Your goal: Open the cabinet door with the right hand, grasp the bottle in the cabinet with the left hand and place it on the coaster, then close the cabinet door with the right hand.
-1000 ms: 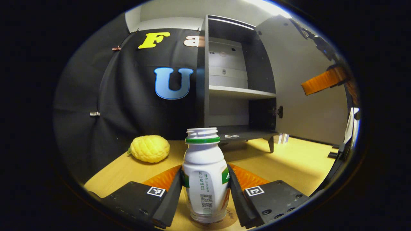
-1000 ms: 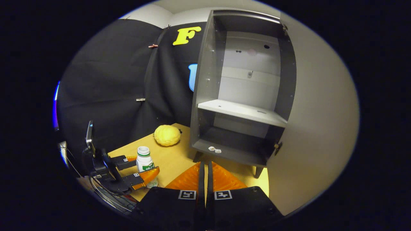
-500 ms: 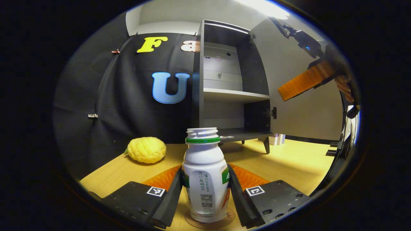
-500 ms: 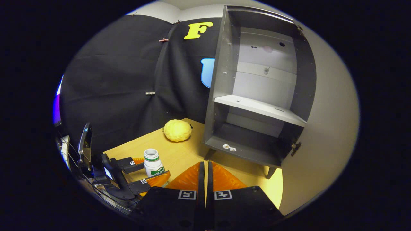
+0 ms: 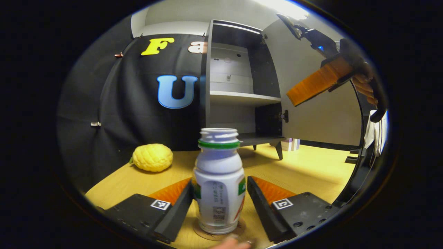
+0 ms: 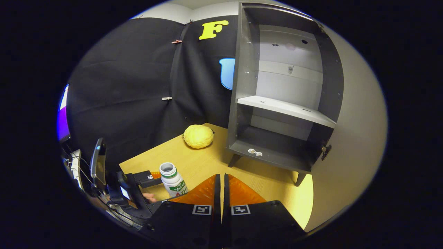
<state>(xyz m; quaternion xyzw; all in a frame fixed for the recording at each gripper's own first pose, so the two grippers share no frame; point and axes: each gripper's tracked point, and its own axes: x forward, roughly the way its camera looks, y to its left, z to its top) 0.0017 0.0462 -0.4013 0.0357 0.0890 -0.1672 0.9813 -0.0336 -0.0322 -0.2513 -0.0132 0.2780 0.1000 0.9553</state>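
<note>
The white plastic bottle with the green neck band and no cap [image 5: 219, 180] stands upright on the round brown coaster [image 5: 207, 234] on the light wooden table [image 5: 311, 173], so I judge the fetching and placing done. The tall grey cabinet [image 6: 242, 86] is empty apart from some small bits on its bottom board, and its pale door [image 6: 353, 138] hangs wide open. Closing that door is what remains.

My left gripper [image 5: 220, 202] sits low at the table, its fingers spread to either side of the bottle with a visible gap on each side, so it is released and no longer gripping. It needs only to draw back without knocking the bottle.

My right gripper [image 6: 220, 188] is held up off the table, pointing toward the cabinet, its two fingers drawn together with only a slit between and nothing held. In the left gripper view it shows raised beside the door's inner face, near it; I cannot tell whether it touches. A bumpy yellow fruit [image 6: 198, 136] lies near the cabinet's left side, apart from everything I handle.
</note>
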